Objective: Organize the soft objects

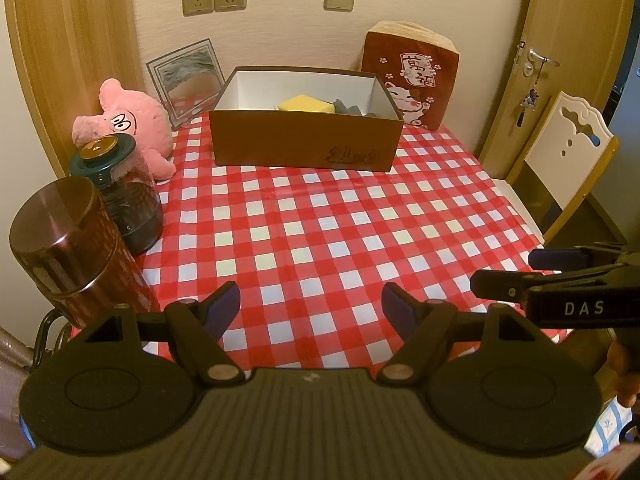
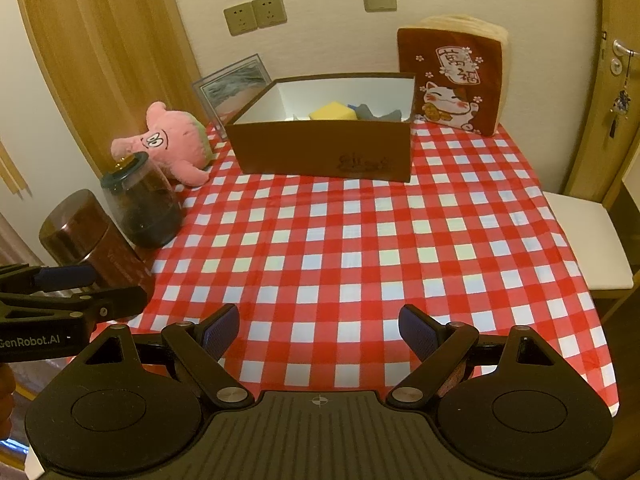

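Sponge and grey cloth lie inside the box at the table's far edge, apparently sorted. Left gripper and right gripper hover spread and empty above the near edge. Pink plush waits at the far left corner, likely next.

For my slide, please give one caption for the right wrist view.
Open right gripper over checked tablecloth, facing cardboard box, pink plush and red cushion.

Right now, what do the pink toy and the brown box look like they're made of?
Pink toy: fuzzy plush fabric, judging by its matted nap and squashy shape. Brown box: likely matte cardboard, with thin straight walls and a white lining.
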Demonstrator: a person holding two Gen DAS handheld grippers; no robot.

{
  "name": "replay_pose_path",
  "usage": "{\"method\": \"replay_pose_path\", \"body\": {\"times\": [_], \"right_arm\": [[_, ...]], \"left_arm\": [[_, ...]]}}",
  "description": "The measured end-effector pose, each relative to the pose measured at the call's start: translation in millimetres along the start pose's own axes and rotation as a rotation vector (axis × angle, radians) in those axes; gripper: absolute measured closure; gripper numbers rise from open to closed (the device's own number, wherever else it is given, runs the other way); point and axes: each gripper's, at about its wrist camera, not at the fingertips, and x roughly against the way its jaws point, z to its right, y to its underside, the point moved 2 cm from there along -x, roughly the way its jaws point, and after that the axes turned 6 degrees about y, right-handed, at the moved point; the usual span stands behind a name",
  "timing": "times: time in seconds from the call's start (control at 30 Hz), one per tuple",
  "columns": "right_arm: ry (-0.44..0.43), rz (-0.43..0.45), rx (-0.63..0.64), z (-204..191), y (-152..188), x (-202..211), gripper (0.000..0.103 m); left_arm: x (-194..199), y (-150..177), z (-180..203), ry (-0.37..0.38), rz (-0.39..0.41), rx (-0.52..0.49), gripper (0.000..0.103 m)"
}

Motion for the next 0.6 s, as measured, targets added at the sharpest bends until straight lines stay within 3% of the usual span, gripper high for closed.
{"method": "replay_pose_path", "body": {"times": [0.6], "right_arm": [[0.0, 0.0, 0.003, 1.1, -1.9, -1.3, 0.017]], "left_arm": [[-0.9, -0.8, -1.7, -0.003, 0.003, 0.002, 0.027]]}}
